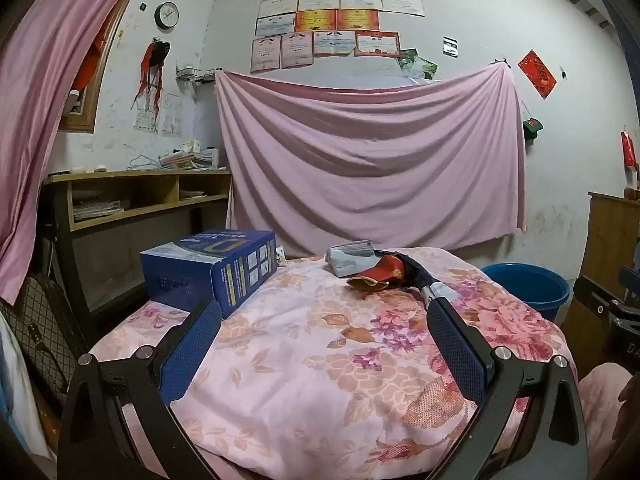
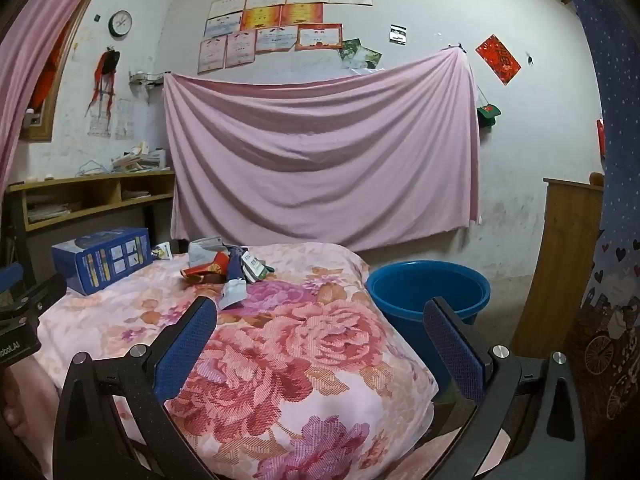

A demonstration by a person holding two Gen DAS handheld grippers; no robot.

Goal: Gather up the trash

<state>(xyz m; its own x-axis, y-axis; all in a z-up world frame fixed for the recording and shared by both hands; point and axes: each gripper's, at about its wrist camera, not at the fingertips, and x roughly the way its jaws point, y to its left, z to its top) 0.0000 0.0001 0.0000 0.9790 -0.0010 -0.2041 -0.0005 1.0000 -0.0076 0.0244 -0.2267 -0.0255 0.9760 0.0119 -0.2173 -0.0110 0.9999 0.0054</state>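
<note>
On the flower-printed pink quilt [image 1: 304, 344] covering the bed, a dark blue cardboard box [image 1: 212, 268] sits at left, a heap of crumpled red, grey and blue wrappers [image 2: 224, 270] lies mid-bed, and a round blue plastic tub [image 2: 428, 288] waits on the floor at right. The left gripper [image 1: 324, 340] and right gripper [image 2: 328, 340] hover short of the litter, jaws spread wide and empty. Risks: soft bedding could bunch into a closing pinch, or light wrappers could slip free and miss the tub.
</note>
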